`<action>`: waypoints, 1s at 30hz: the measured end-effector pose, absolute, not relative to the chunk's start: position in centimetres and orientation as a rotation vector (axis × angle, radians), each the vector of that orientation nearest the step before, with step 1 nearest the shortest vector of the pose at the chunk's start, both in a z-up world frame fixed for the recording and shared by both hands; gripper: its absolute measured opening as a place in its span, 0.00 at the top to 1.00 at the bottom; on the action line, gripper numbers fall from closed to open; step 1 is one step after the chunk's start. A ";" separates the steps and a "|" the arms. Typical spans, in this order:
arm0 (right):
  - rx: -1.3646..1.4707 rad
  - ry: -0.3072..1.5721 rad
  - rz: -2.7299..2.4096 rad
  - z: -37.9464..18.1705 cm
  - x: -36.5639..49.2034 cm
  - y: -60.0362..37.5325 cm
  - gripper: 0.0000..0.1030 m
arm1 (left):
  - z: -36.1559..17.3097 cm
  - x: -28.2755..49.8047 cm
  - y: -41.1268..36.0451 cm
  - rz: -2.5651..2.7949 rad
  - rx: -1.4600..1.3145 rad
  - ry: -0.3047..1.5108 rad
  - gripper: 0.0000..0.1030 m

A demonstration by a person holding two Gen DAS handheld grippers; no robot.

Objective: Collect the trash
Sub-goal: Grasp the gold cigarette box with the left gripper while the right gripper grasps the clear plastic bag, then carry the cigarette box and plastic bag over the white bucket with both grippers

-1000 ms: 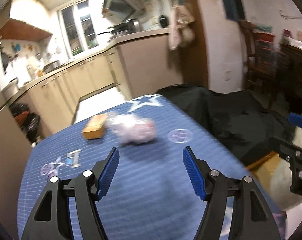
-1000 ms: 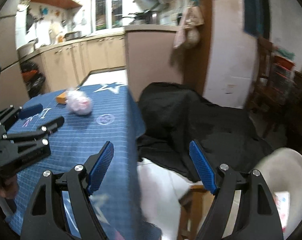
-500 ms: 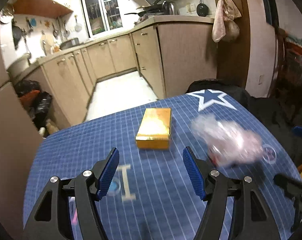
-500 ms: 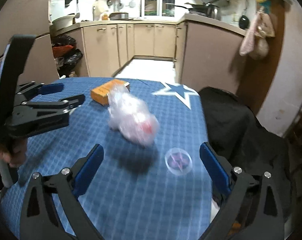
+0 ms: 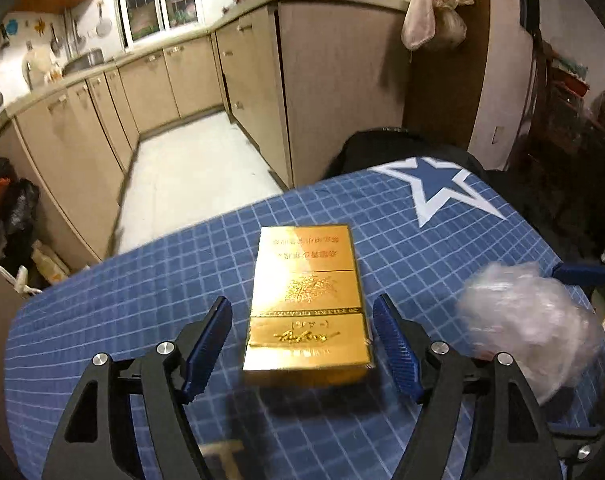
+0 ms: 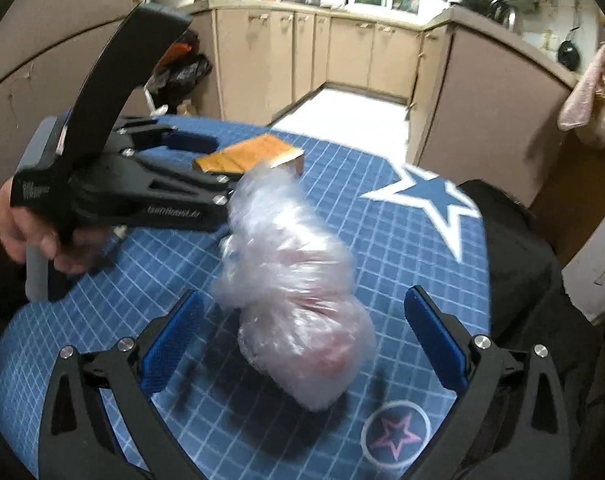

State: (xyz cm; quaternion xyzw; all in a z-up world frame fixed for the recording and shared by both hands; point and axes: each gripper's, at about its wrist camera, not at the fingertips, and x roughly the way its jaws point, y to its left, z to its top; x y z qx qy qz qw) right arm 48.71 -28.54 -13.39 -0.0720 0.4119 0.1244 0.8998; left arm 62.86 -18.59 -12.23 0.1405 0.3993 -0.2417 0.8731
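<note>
A flat gold box (image 5: 308,300) lies on the blue checked tablecloth (image 5: 102,320). My left gripper (image 5: 300,320) straddles its near end, jaws opening, pads clear of both sides. To the right lies a crumpled clear plastic bag (image 5: 530,320) with something pink inside. My right gripper (image 6: 304,300) hangs around that bag (image 6: 298,292), jaws closing, with gaps on both sides. In the right wrist view a hand holds the left gripper (image 6: 222,170) over the gold box (image 6: 250,154). One blue right finger (image 5: 582,272) shows behind the bag.
Beige kitchen cabinets (image 5: 150,92) line the room beyond the table. A dark cloth-covered seat (image 6: 514,248) stands at the table's far right edge. Black rubbish bags (image 5: 10,208) sit on the floor at left. A round star mark (image 6: 396,434) lies near the bag.
Both grippers came in low over the table. The left one swung from the bag to the gold box, which now sits between its fingers. The right one now frames the bag.
</note>
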 end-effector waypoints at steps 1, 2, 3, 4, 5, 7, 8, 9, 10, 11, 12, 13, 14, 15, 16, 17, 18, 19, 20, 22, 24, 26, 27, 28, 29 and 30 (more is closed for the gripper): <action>-0.149 0.868 0.260 -13.7 48.9 -28.5 0.26 | -12.5 63.3 -18.7 -0.508 0.288 0.854 0.28; -0.145 0.882 0.263 -14.0 49.1 -28.5 0.31 | -12.5 63.6 -18.7 -0.511 0.276 0.859 0.29; -0.136 0.898 0.263 -14.1 49.3 -28.6 0.38 | -12.4 63.7 -18.7 -0.506 0.277 0.851 0.29; -0.127 0.900 0.267 -14.1 49.3 -28.7 0.47 | -12.4 63.8 -18.8 -0.500 0.280 0.849 0.30; -0.118 0.896 0.273 -14.0 49.3 -28.8 0.49 | -12.5 63.9 -18.8 -0.500 0.278 0.860 0.37; -0.103 0.897 0.275 -14.0 49.0 -29.0 0.51 | -12.4 63.7 -18.8 -0.496 0.281 0.844 0.45; -0.094 0.897 0.277 -14.0 49.0 -29.0 0.51 | -12.3 63.4 -18.9 -0.486 0.296 0.835 0.45; -0.085 0.891 0.273 -13.9 48.7 -29.1 0.52 | -12.2 63.0 -18.9 -0.489 0.301 0.827 0.45; -0.071 0.882 0.269 -13.7 48.4 -29.2 0.53 | -12.0 62.6 -18.8 -0.487 0.301 0.815 0.45; -0.057 0.877 0.269 -13.6 48.0 -29.3 0.54 | -11.8 62.0 -18.7 -0.479 0.297 0.802 0.45; -0.050 0.871 0.264 -13.5 47.7 -29.4 0.54 | -11.7 61.7 -18.5 -0.477 0.292 0.797 0.45; -0.044 0.866 0.255 -13.4 47.1 -29.5 0.55 | -11.5 61.2 -18.2 -0.474 0.289 0.789 0.45; -0.038 0.861 0.251 -13.3 46.5 -29.5 0.55 | -11.2 60.3 -18.0 -0.458 0.296 0.774 0.45; -0.034 0.855 0.242 -13.2 45.8 -29.5 0.55 | -10.9 59.5 -17.8 -0.446 0.304 0.762 0.45; -0.030 0.849 0.232 -13.0 45.0 -29.5 0.55 | -10.7 58.9 -17.6 -0.439 0.308 0.753 0.45; -0.023 0.842 0.221 -12.8 44.2 -29.6 0.55 | -10.3 57.6 -17.3 -0.420 0.315 0.736 0.45; -0.016 0.835 0.210 -12.6 43.7 -29.8 0.55 | -10.1 56.9 -17.1 -0.410 0.316 0.728 0.45; -0.012 0.825 0.193 -12.4 42.7 -29.8 0.55 | -9.8 55.9 -16.9 -0.400 0.312 0.719 0.45; -0.004 0.819 0.184 -12.2 42.2 -29.9 0.55 | -9.5 55.0 -16.7 -0.390 0.309 0.711 0.45; 0.039 0.800 0.174 -11.7 40.3 -30.1 0.55 | -8.8 52.6 -16.4 -0.371 0.307 0.687 0.45; 0.041 0.778 0.142 -11.1 38.2 -29.8 0.55 | -8.1 50.4 -16.1 -0.359 0.297 0.671 0.45; 0.018 0.762 0.109 -10.7 36.3 -29.0 0.55 | -7.5 47.9 -15.7 -0.343 0.286 0.654 0.45; 0.018 0.758 0.101 -10.6 35.5 -28.9 0.55 | -7.5 46.9 -15.6 -0.336 0.291 0.644 0.45; 0.019 0.753 0.091 -10.5 34.7 -28.7 0.55 | -7.3 45.6 -15.6 -0.322 0.299 0.629 0.45; 0.029 0.744 0.072 -10.1 33.3 -28.6 0.55 | -7.1 44.7 -15.6 -0.316 0.302 0.620 0.45; 0.039 0.736 0.063 -9.9 32.6 -28.6 0.55 | -6.8 43.2 -15.4 -0.317 0.294 0.612 0.45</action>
